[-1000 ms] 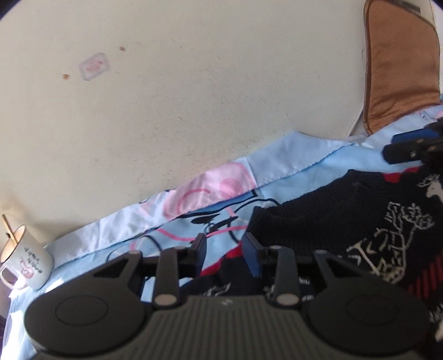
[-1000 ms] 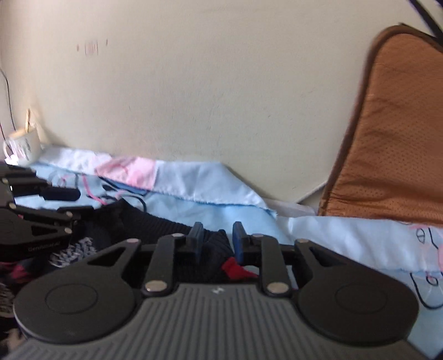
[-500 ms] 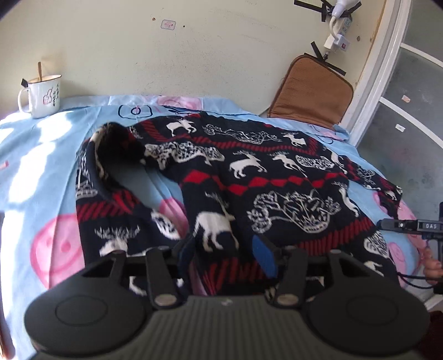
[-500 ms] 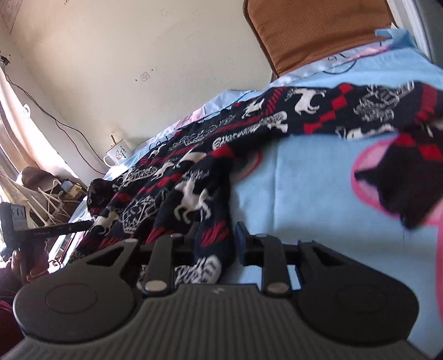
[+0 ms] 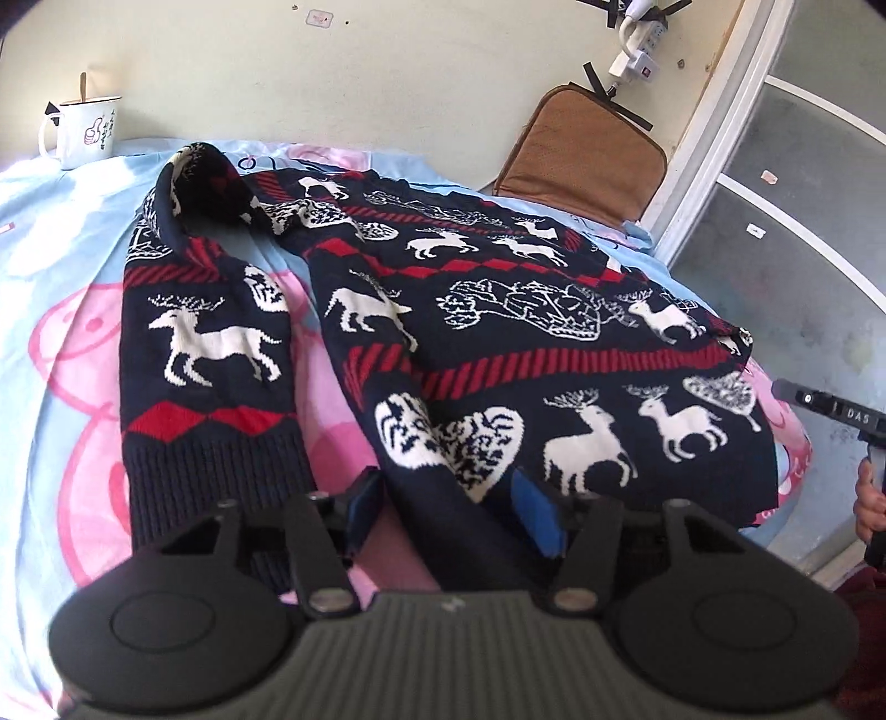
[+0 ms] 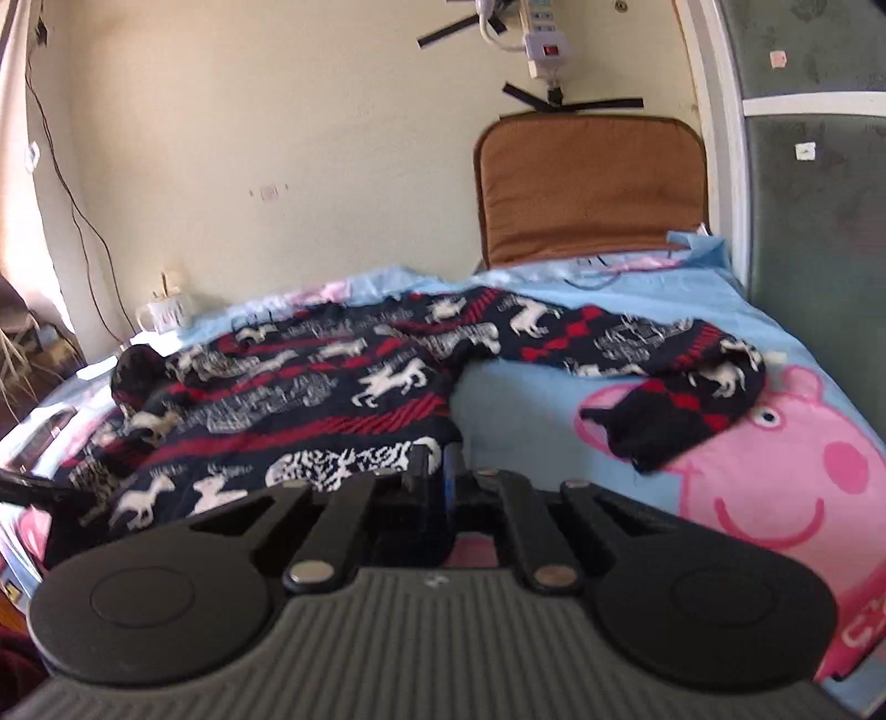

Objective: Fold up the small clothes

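A dark navy sweater (image 5: 498,310) with white deer and red stripes lies spread on a blue cartoon-pig sheet (image 5: 50,288). My left gripper (image 5: 448,515) is open, its blue pads either side of the sweater's near hem. One sleeve (image 5: 205,354) lies to the left. In the right wrist view the sweater (image 6: 310,399) lies ahead, its other sleeve (image 6: 675,382) bent back to the right. My right gripper (image 6: 437,471) is nearly shut at the hem's corner; whether it pinches cloth is hidden.
A white mug (image 5: 86,133) stands at the far left by the wall. A brown cushion (image 5: 581,160) leans on the wall at the far right. A power strip (image 6: 540,47) hangs above it. The bed edge drops to a grey floor (image 5: 803,249) on the right.
Both grippers have pulled back from the far wall to the near edge, dragging the sweater flat. The left jaws have opened wider. The right jaws have closed further.
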A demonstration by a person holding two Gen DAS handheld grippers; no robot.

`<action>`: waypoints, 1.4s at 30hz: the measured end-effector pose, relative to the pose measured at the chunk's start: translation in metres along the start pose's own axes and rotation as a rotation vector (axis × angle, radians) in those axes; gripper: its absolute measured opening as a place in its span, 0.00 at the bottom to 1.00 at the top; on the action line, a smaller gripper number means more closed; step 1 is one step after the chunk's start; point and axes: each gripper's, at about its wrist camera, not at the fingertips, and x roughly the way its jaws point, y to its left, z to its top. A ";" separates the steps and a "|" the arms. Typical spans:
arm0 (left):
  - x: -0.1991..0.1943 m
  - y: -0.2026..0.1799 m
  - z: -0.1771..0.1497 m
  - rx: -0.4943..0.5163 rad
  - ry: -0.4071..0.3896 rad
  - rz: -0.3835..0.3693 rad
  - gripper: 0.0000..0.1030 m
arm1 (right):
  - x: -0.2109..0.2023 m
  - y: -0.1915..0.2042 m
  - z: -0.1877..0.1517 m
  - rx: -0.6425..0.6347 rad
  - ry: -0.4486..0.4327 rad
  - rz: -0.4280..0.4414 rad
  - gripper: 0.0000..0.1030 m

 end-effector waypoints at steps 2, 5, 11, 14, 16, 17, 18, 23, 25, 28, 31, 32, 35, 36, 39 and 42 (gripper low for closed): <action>-0.003 0.000 -0.002 -0.005 -0.005 -0.004 0.55 | 0.001 -0.007 0.000 0.029 -0.010 -0.027 0.14; -0.016 0.006 -0.003 -0.027 -0.033 0.017 0.55 | 0.003 -0.001 0.014 0.067 -0.049 0.099 0.14; -0.053 0.038 -0.006 -0.124 -0.130 0.141 0.61 | 0.041 0.080 0.034 -0.070 0.012 0.398 0.25; -0.059 0.053 -0.009 -0.182 -0.137 0.174 0.61 | 0.074 0.123 0.042 -0.110 0.072 0.518 0.27; -0.060 0.060 -0.010 -0.202 -0.143 0.160 0.61 | 0.095 0.153 0.051 -0.128 0.100 0.581 0.27; -0.061 0.061 -0.011 -0.202 -0.151 0.157 0.61 | 0.106 0.172 0.057 -0.142 0.119 0.617 0.29; -0.063 0.061 -0.012 -0.200 -0.159 0.155 0.61 | 0.116 0.189 0.061 -0.159 0.134 0.643 0.31; -0.093 0.071 -0.021 -0.216 -0.250 0.174 0.61 | 0.141 0.276 0.057 -0.444 0.263 0.791 0.33; -0.112 0.079 -0.028 -0.234 -0.292 0.197 0.61 | 0.140 0.301 0.045 -0.570 0.326 0.857 0.39; -0.135 0.090 -0.036 -0.262 -0.335 0.230 0.61 | 0.143 0.327 0.027 -0.694 0.375 0.874 0.56; -0.146 0.103 -0.039 -0.299 -0.366 0.240 0.61 | 0.164 0.343 0.017 -0.717 0.451 0.804 0.59; -0.147 0.106 -0.039 -0.305 -0.374 0.238 0.61 | 0.165 0.343 0.016 -0.712 0.425 0.804 0.46; -0.148 0.112 -0.035 -0.311 -0.398 0.228 0.61 | 0.178 0.349 0.032 -0.640 0.484 0.839 0.06; -0.148 0.114 -0.033 -0.312 -0.407 0.234 0.61 | 0.179 0.355 0.044 -0.616 0.472 0.855 0.06; -0.154 0.123 -0.026 -0.337 -0.441 0.261 0.61 | 0.176 0.385 0.101 -0.545 0.370 0.924 0.06; -0.162 0.125 -0.022 -0.359 -0.474 0.278 0.61 | 0.171 0.412 0.173 -0.453 0.226 0.972 0.05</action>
